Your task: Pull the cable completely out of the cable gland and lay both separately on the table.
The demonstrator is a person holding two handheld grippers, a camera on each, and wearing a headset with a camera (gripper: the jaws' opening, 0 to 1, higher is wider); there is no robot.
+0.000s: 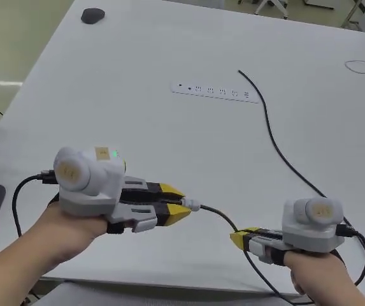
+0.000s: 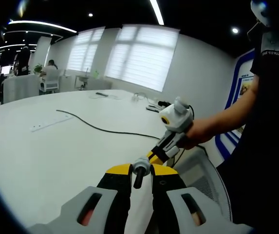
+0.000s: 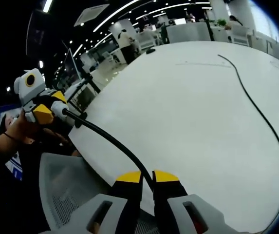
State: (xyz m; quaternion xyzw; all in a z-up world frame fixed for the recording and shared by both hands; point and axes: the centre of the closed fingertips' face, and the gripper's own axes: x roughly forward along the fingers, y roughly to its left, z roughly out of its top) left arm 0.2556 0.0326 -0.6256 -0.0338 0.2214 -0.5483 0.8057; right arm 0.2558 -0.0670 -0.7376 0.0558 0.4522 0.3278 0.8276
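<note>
Here's the left gripper (image 1: 183, 204) low over the near part of the white table (image 1: 137, 127), its yellow-tipped jaws clamped tight on the cable gland (image 1: 192, 205), and the pale grey end of the gland pokes out past the tips. In the left gripper view the gripper (image 2: 140, 171) has the gland (image 2: 140, 166) squeezed right between the two jaws, with no gap on either side.

Across from it, the right gripper (image 1: 238, 237) sits at the near edge of the table, jaws pinched together on the black cable (image 1: 219, 212). The right gripper view confirms it: the gripper (image 3: 147, 176) has the cable (image 3: 110, 139) nipped between its tips, and the line arcs away to the left gripper (image 3: 46, 113) and into the gland (image 3: 60, 109). So the cable is in the gland, strung in a short sagging span between the two grippers, which are well apart.

Beyond the right gripper the cable trails away across the table and ends beside a white power strip (image 1: 215, 91). A dark mouse (image 1: 93, 15) lies at the far corner
</note>
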